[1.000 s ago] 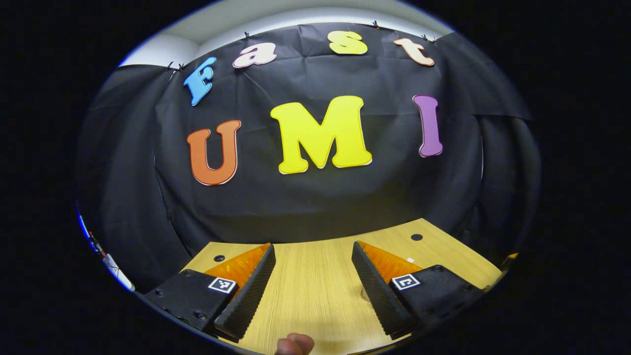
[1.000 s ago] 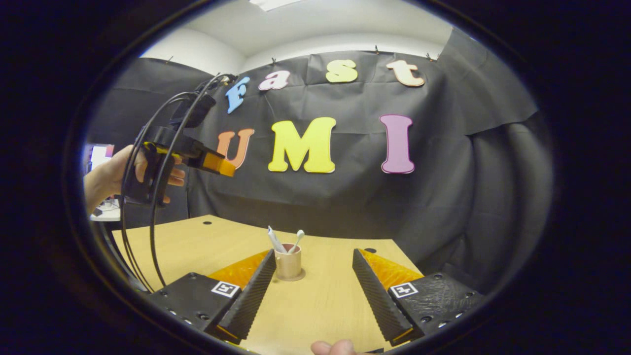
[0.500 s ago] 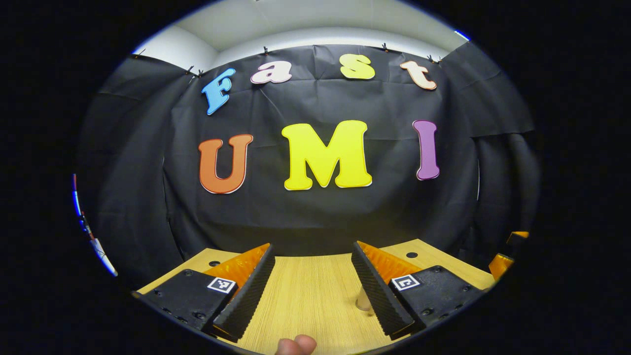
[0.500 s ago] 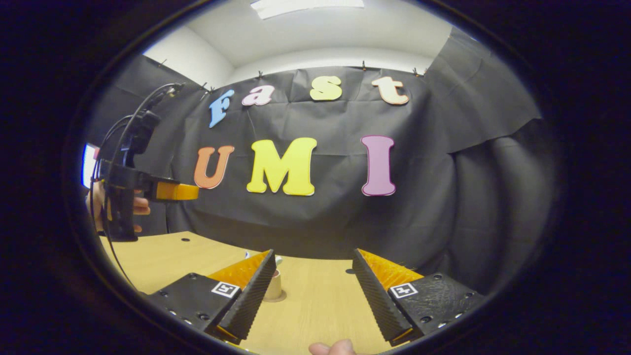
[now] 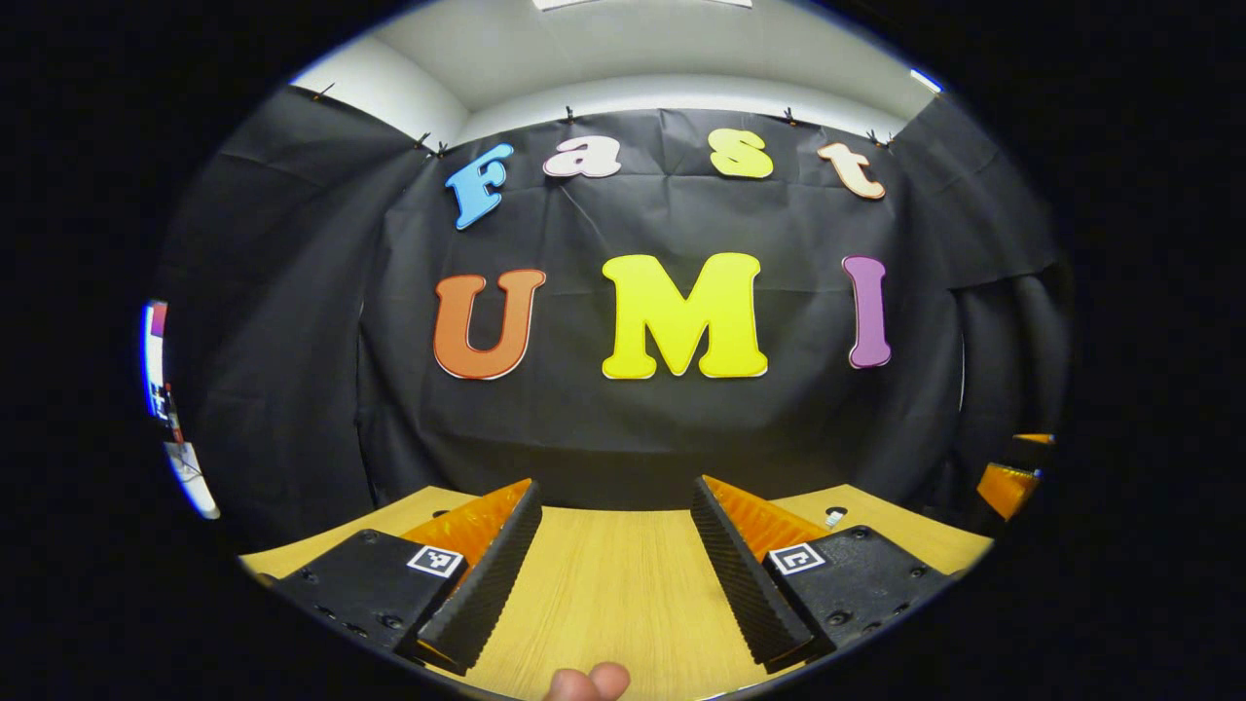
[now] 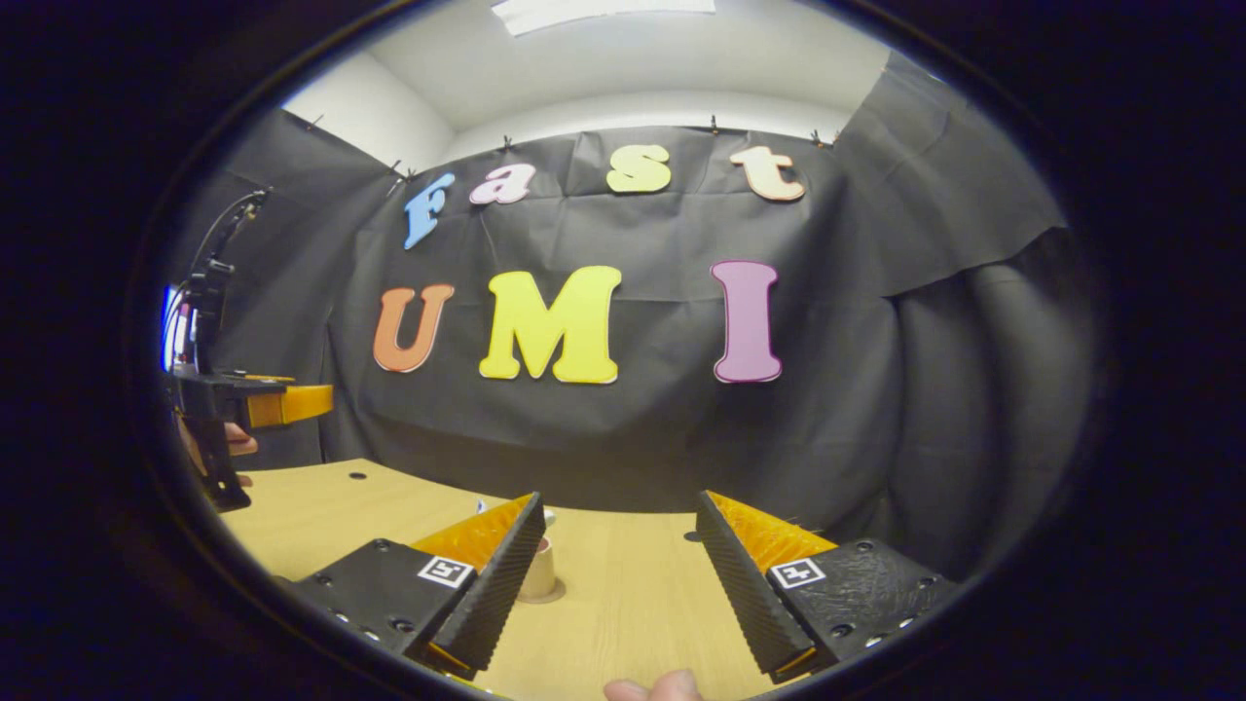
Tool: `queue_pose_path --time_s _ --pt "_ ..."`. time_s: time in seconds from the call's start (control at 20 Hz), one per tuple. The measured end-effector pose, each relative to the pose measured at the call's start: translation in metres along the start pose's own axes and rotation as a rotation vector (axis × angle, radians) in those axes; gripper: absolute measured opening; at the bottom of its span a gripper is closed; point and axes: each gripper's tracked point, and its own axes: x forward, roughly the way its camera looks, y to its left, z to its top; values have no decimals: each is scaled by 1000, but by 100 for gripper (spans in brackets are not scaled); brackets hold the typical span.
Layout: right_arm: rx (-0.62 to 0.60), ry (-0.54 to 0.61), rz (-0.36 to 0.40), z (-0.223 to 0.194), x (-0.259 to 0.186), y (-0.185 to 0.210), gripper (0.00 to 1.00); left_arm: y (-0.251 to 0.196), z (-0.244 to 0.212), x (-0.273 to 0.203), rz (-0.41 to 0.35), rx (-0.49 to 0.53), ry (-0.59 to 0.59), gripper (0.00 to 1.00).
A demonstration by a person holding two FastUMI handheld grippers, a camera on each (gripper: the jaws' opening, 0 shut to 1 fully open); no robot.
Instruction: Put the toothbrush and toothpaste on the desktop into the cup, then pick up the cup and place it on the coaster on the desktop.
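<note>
A tan cup stands on a round coaster on the wooden desktop, half hidden behind one finger of my right gripper. The white toothbrush tip peeks out above the cup; the toothpaste is mostly hidden. My right gripper is open and holds nothing, a short way back from the cup. My left gripper is open over bare wood. In the right gripper view it hangs at the far left, held by a hand.
The black cloth wall closes the desk at the back and on both sides. Small round holes mark the far corners of the desktop. Part of the other gripper shows at the right edge of the left gripper view.
In the right gripper view the cup has slipped behind the finger, and the left gripper has dropped lower and moved left. Both views have tilted up toward the wall.
</note>
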Motion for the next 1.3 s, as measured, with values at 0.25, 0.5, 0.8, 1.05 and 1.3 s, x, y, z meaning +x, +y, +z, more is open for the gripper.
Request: queue_pose_path --time_s 0.25,0.5,0.8,1.05,1.3 --pt "-32 -10 -18 3 -2 5 94 0 2 -15 3 13 -11 98" --pt "-38 -40 -60 24 -19 6 94 4 15 -39 18 24 -29 98" --pt "-36 -47 -73 44 -39 7 94 -1 7 -73 37 -3 1 98" --pt "-36 -83 -87 74 -52 -6 94 -12 15 -94 33 18 -20 98" --pt "15 -58 -107 64 -69 -14 95 -25 25 -105 -4 -12 -50 98"
